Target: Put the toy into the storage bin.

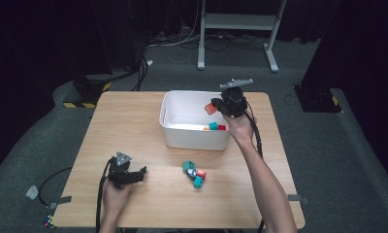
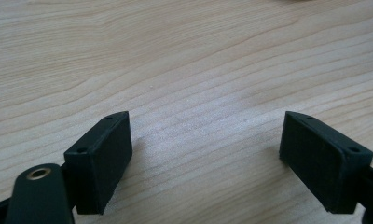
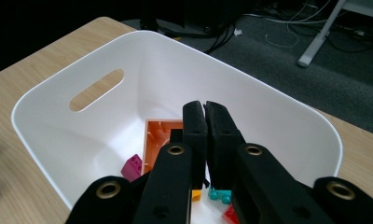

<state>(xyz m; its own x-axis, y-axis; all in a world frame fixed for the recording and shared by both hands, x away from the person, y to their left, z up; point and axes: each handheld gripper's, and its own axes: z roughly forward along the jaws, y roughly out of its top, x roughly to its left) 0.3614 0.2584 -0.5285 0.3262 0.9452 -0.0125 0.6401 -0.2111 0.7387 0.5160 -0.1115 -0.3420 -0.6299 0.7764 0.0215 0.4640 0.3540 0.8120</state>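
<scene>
Grey carpet and cables surround the wooden table [image 1: 134,121]. Over the white bin [image 1: 194,136], the right gripper [image 3: 205,116] reaches with outstretched arm, jaws pressed together, apparently pinching an orange block [image 3: 159,135]. Nearer the person, the left gripper [image 2: 205,144] rests low, jaws wide, empty; loose blocks [image 1: 194,174] lie between them.

Plenty of bare table [image 1: 134,121] left of the white bin [image 1: 194,138], nothing to bump into there. My left gripper [image 2: 205,149] has open wood between its spread jaws. In front of the bin a small clump of blocks [image 1: 194,174] sits in the way. Inside the bin, its walls hem in my right gripper [image 3: 205,121], loose blocks [image 3: 133,165] underneath.
</scene>
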